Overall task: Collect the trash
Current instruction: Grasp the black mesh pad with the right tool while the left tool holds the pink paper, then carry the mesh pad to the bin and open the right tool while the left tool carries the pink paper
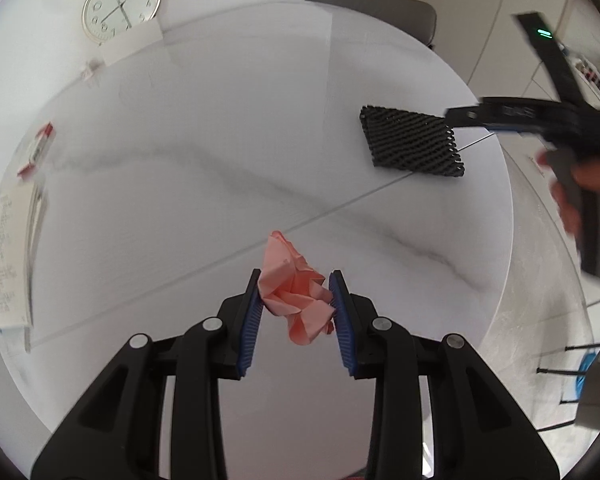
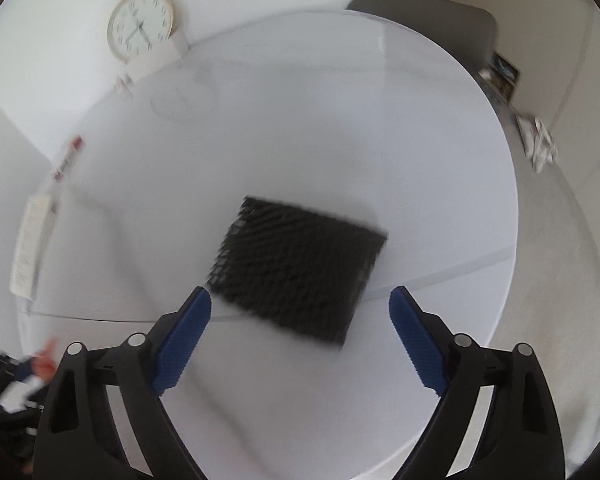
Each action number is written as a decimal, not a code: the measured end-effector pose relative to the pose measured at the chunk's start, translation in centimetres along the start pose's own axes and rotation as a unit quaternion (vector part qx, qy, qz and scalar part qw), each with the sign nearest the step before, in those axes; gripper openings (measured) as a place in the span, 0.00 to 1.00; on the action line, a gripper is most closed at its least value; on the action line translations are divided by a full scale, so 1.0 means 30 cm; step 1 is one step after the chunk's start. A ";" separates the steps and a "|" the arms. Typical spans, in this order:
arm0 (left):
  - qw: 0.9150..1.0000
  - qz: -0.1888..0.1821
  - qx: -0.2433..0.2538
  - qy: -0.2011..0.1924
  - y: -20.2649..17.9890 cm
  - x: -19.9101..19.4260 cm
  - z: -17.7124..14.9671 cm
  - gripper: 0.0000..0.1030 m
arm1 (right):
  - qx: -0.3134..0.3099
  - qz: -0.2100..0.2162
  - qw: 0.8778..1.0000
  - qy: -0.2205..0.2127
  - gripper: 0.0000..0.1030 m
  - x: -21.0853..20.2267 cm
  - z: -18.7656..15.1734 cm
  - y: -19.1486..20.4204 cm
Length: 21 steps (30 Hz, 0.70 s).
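Pink crumpled paper wad (image 1: 296, 288) pinched in left gripper (image 1: 294, 296).
Right gripper (image 2: 300, 300), jaws wide and empty, hovers just near of black mesh foam pad (image 2: 296, 264) on white surface (image 2: 340, 128).

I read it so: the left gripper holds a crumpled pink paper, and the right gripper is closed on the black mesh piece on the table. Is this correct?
Not quite. The left gripper does hold the crumpled pink paper, but the right gripper is open. In the right wrist view its fingers stand wide apart and the black mesh piece lies on the table, not gripped.
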<state>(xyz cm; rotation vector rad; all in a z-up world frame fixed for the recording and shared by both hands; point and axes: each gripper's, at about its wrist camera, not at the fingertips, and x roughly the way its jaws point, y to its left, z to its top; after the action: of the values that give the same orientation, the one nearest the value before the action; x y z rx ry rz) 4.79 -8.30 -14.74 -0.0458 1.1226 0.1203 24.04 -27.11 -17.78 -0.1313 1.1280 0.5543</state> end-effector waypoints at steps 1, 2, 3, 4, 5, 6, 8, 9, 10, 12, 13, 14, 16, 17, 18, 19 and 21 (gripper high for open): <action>1.000 -0.001 0.008 -0.003 0.024 -0.007 0.007 0.32 | -0.027 -0.003 1.000 0.010 0.84 0.030 0.040 -0.003; 1.000 -0.002 0.016 -0.005 0.041 -0.005 0.016 0.32 | -0.053 -0.008 0.998 0.021 0.82 0.061 0.074 -0.004; 1.000 -0.004 0.019 -0.005 0.056 -0.007 0.019 0.32 | -0.073 -0.009 0.997 0.032 0.81 0.086 0.094 -0.005; 1.000 -0.007 0.022 -0.004 0.076 -0.005 0.025 0.32 | -0.092 -0.007 0.995 0.044 0.80 0.111 0.110 -0.006; 1.000 -0.008 0.023 -0.003 0.088 -0.001 0.030 0.32 | -0.111 -0.003 0.992 0.061 0.78 0.144 0.130 -0.006; 1.000 -0.010 0.024 -0.001 0.103 0.004 0.035 0.32 | -0.122 -0.002 0.990 0.072 0.73 0.168 0.139 -0.007; 1.000 -0.010 0.026 0.003 0.126 0.011 0.040 0.32 | -0.135 0.009 0.986 0.096 0.67 0.211 0.155 -0.008; 1.000 -0.011 0.029 0.004 0.137 0.016 0.042 0.32 | -0.138 0.017 0.984 0.108 0.64 0.230 0.157 -0.008; 0.999 -0.010 0.030 0.005 0.145 0.017 0.037 0.32 | -0.141 0.022 0.983 0.118 0.63 0.243 0.156 -0.007; 0.999 -0.011 0.032 0.006 0.159 0.016 0.034 0.32 | -0.152 0.028 0.979 0.134 0.57 0.262 0.152 0.002; 0.999 -0.011 0.031 0.006 0.166 0.016 0.033 0.32 | -0.160 0.022 0.977 0.138 0.56 0.266 0.148 0.006; 0.999 -0.010 0.031 0.005 0.171 0.014 0.032 0.32 | -0.163 0.020 0.977 0.139 0.52 0.264 0.145 0.007; 1.000 -0.006 0.030 0.003 0.173 0.013 0.033 0.32 | -0.155 0.022 0.978 0.138 0.40 0.254 0.148 0.002; 1.000 -0.005 0.031 0.003 0.174 0.012 0.033 0.32 | -0.150 0.018 0.979 0.138 0.30 0.247 0.149 -0.005; 1.000 -0.002 0.031 0.003 0.175 0.012 0.032 0.32 | -0.144 0.018 0.980 0.137 0.26 0.240 0.148 -0.013; 1.000 0.000 0.030 0.003 0.174 0.013 0.029 0.32 | -0.137 0.023 0.981 0.134 0.23 0.229 0.144 -0.021; 1.000 0.003 0.029 0.002 0.173 0.010 0.023 0.32 | -0.129 0.023 0.983 0.127 0.17 0.208 0.130 -0.029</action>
<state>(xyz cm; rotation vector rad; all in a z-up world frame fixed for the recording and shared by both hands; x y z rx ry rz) 4.93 -3.06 -14.58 0.0082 1.1302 0.0924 29.58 -24.20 -21.75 -0.4123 1.3058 0.7390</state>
